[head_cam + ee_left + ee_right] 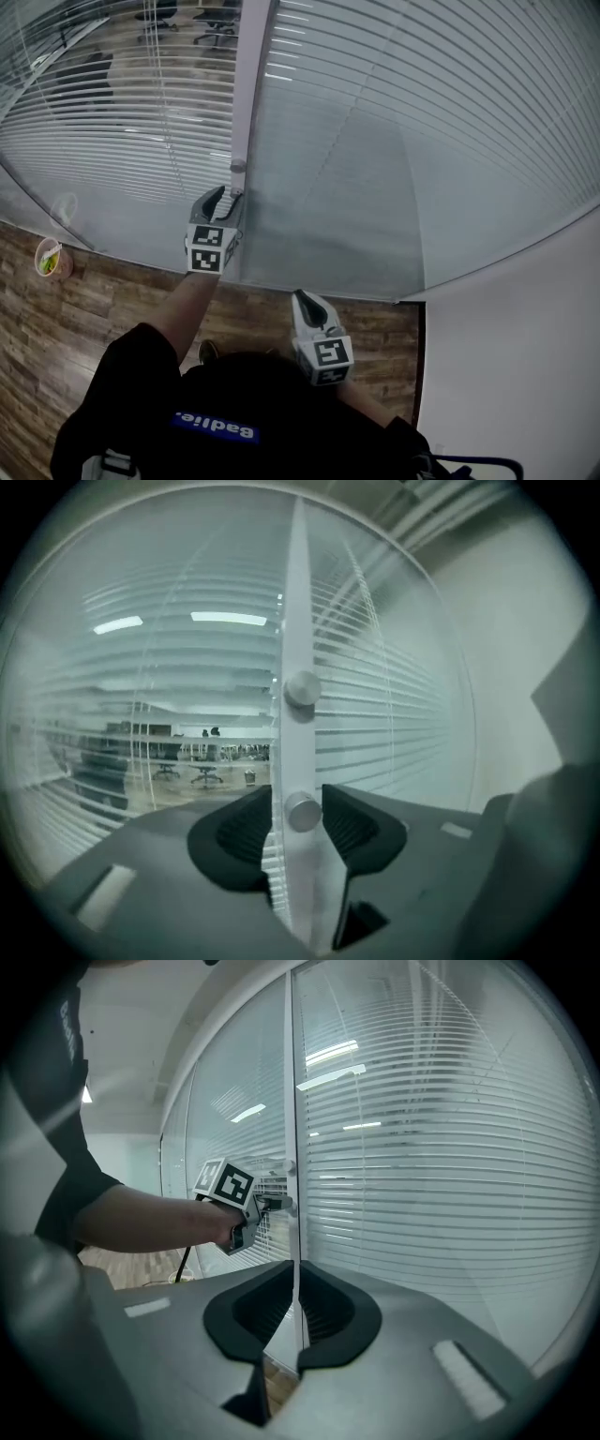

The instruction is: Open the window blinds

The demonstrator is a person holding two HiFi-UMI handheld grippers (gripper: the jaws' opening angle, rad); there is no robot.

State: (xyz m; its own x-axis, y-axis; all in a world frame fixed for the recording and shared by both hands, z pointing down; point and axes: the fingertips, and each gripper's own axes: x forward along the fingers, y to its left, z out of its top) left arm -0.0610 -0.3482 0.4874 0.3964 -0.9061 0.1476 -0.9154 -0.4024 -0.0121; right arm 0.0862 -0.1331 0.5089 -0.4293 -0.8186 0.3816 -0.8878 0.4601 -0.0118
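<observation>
Two grippers, one person, facing a glass partition with window blinds (450,103) behind the glass.

Left gripper (228,195) is raised on an outstretched forearm (183,300), pointing about level at the pale upright post (298,592) between the two panes. Its fingers (239,836) stand apart, one either side of the lower knob (302,813) on that post. The round metal knob sits between the pads, close to the right one, with a slim gap showing on the left, so no firm squeeze to note. Upper knob (302,688), same sort, sits on the post above the fingers, untouched.

Left of these fingers the slats are tilted enough to show office chairs (187,771) in the room beyond. Right of them the slats read as a denser, paler screen.

Right gripper (301,298) hangs lower, held back from the glass and nearer the person's body, pointed at the same seam. Its fingers (333,1312) are drawn together to a sliver of a gap at the tips, nothing between them.

Below both sets of fingers is the wood-plank floor (56,328). A small round tub (52,258) sits on it by the foot of the glass, far left of the left fingers. White wall (525,356) lies right of the right fingers.
</observation>
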